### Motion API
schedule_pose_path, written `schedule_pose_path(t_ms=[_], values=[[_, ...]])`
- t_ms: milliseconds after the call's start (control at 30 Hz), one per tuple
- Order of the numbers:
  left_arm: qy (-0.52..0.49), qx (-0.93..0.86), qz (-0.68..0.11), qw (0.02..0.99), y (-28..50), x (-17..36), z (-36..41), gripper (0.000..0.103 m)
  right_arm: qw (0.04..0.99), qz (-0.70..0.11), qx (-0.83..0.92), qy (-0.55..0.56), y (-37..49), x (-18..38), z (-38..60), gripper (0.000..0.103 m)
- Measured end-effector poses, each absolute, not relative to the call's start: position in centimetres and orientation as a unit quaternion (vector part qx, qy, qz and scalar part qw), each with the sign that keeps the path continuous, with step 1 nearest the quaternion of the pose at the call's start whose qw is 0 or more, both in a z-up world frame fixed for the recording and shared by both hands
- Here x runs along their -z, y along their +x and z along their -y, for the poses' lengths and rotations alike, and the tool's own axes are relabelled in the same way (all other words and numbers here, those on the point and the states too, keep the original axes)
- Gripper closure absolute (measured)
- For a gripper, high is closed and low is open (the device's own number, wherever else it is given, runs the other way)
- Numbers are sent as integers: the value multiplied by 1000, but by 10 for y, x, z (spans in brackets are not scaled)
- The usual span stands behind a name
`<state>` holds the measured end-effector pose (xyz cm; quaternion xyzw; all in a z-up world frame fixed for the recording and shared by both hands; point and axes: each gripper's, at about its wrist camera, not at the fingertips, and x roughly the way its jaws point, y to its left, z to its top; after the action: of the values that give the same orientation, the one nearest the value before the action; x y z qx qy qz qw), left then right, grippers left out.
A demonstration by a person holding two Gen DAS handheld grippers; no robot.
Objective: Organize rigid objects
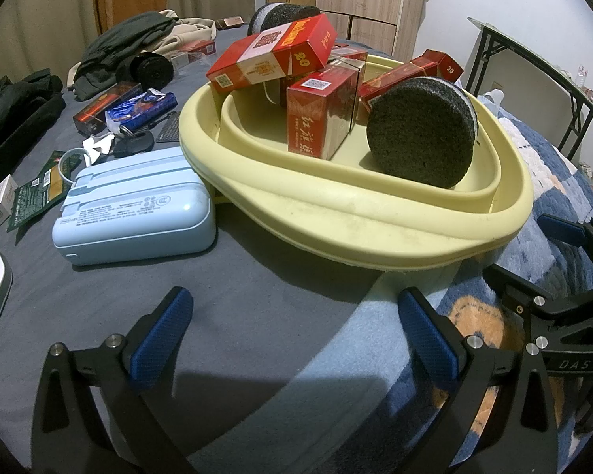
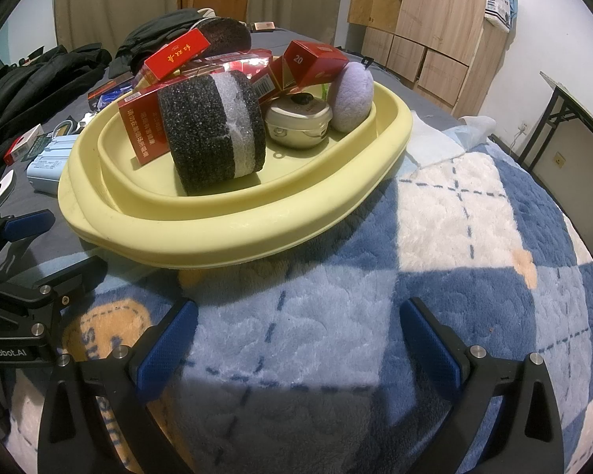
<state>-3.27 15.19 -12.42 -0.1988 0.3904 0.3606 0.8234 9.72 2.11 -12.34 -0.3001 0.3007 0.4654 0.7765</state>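
Bedroom w/ wooden cabinets behind; work surface is a bed covered by a grey sheet and a blue plaid blanket (image 2: 474, 213). The yellow basin (image 1: 375, 229) is seen just ahead of both tools, piled w/ red boxes (image 1: 320, 118) and a black sponge disc (image 1: 421, 130). The left gripper (image 1: 296, 335) and right gripper (image 2: 298, 339) are both spread wide, nothing pinched. Ahead-left of the left gripper lies a pale blue power bank (image 1: 134, 213), likely stiff, smooth, fairly heavy; best taken across its narrow sides.

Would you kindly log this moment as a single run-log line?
left gripper: open, empty | right gripper: open, empty | basin: holds red boxes, sponges | power bank: outside, beside basin
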Motion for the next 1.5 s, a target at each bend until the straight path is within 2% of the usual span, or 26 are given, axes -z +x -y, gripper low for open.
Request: schedule_pose_path(t_ms=[1500], values=[[-199, -361, -390, 823, -33, 124, -152, 0, 776, -301, -465, -300, 97, 123, -21, 0]])
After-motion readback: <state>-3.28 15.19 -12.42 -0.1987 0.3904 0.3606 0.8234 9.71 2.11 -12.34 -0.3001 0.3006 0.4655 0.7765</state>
